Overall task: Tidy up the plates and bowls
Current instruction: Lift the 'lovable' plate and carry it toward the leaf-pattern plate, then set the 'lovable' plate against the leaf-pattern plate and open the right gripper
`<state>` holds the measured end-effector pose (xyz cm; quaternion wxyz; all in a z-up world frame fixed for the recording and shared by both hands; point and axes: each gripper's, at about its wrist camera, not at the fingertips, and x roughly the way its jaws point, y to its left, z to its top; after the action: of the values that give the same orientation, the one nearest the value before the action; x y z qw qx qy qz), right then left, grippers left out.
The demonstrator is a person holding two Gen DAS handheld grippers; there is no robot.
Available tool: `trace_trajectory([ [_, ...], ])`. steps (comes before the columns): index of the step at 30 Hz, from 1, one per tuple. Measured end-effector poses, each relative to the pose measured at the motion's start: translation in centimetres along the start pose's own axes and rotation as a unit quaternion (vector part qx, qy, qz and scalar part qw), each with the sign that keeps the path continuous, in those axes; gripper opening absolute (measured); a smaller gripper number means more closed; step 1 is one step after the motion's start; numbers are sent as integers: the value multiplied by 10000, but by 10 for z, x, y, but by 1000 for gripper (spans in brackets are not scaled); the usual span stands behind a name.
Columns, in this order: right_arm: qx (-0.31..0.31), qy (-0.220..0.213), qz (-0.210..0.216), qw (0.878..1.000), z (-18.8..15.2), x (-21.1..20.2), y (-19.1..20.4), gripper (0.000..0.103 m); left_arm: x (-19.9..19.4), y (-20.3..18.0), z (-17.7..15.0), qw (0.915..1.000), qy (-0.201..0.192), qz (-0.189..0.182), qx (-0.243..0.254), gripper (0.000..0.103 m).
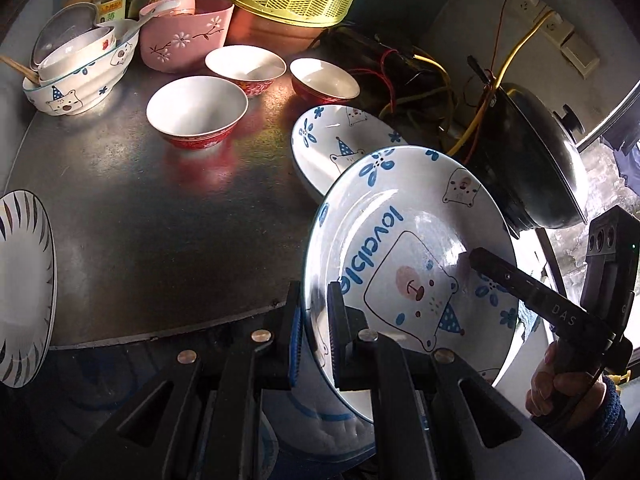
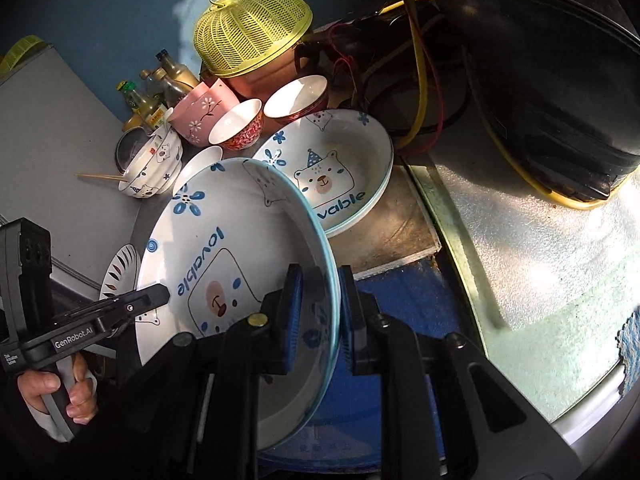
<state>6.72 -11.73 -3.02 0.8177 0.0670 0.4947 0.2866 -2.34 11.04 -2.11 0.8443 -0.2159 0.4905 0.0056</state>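
The right gripper point(image 2: 318, 316) is clamping the rim of a tilted bear-print plate point(image 2: 224, 240), one finger on each face; the left gripper point(image 2: 160, 294) is pinching the opposite rim; a matching plate point(image 2: 360, 152) is lying flat just behind, with red-patterned bowls point(image 2: 240, 126) and a yellow basket point(image 2: 252, 28) beyond

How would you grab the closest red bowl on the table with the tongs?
Grip the red bowl by its rim, one finger inside and one outside, coming down from above on the near side. It stands upright and empty, its wall flares outward, and bare table lies in front of it. Both tongs are busy now: left tongs and right tongs each clamp the bear plate.
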Motion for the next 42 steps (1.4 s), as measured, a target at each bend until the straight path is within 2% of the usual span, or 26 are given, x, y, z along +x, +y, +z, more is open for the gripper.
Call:
trace_trajectory([
  [13,-644,323,357,9968,5,41,81,18,-36,78,-9,9966,-350,357,-661,10],
  [23,-1180,632,645,9889,12,81,146,18,-62,142,-20,9876,-595,657,-1295,10],
  [30,-1610,886,911,9788,15,116,199,18,-82,192,-29,9762,-778,924,-1799,10],
  [42,-2366,1385,1447,9507,6,179,290,18,-110,275,-55,9479,-1020,1440,-2652,10],
])
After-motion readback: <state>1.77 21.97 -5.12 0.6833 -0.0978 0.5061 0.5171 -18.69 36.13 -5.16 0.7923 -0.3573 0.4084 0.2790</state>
